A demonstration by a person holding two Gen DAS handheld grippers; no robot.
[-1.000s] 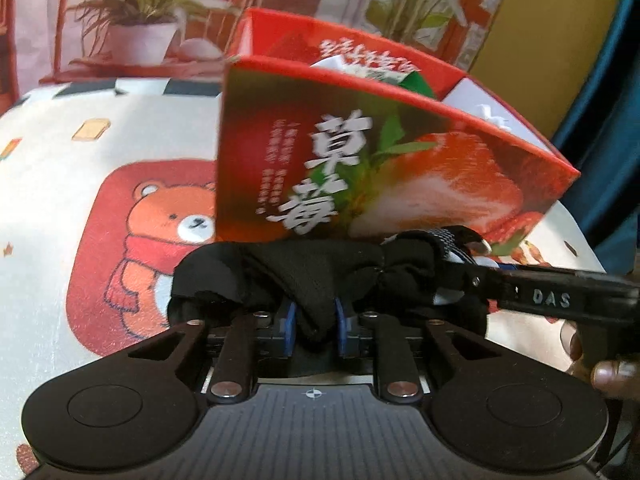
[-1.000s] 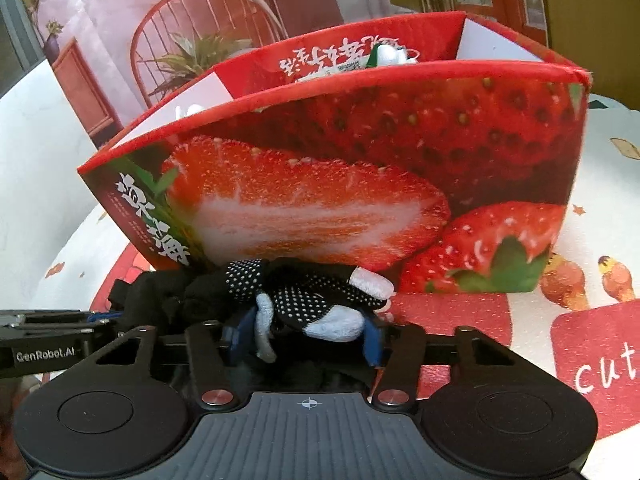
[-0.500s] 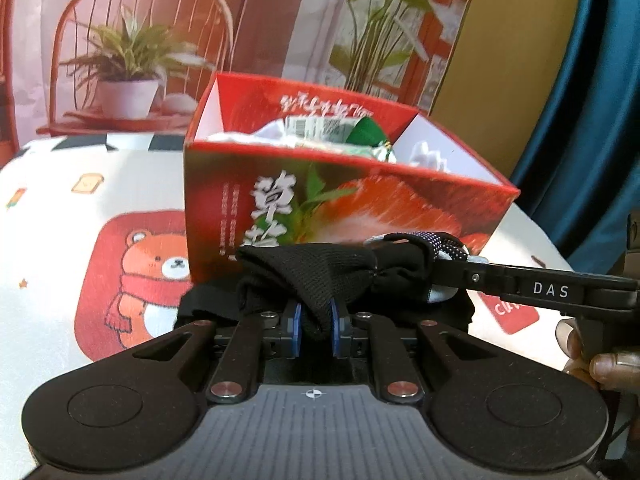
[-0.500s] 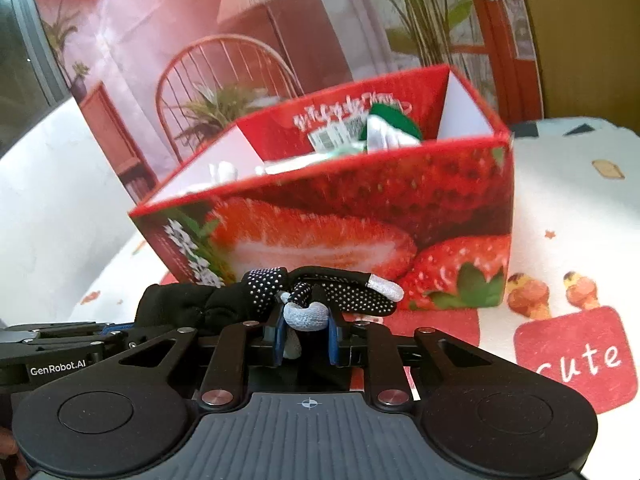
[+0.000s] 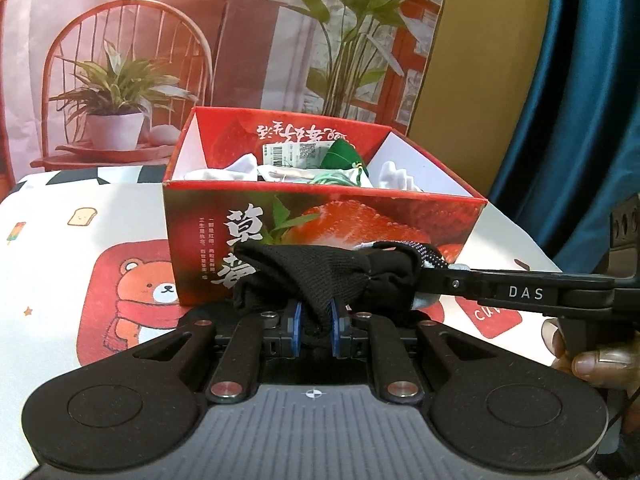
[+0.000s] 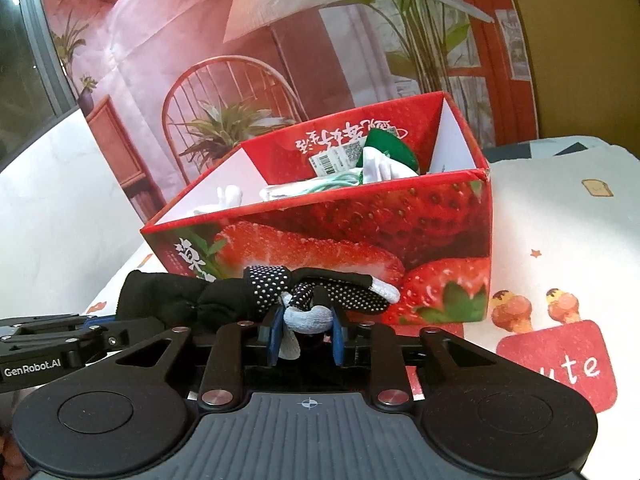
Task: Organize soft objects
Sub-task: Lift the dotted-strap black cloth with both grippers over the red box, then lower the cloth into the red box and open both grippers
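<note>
Left wrist view reads "DAS" on the right gripper [image 5: 436,268] and both it and the left gripper [image 5: 314,322], tipped down, pinch the black glove [image 5: 320,276].

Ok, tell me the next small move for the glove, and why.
Probably carry it forward over the strawberry box's near rim: both the left gripper and right gripper pinch the black glove in front of the box, level with its side.

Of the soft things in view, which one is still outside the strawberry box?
The black dotted glove, pinched at each end by the left tongs and right tongs; the white and green pieces already lie inside the strawberry box.
</note>
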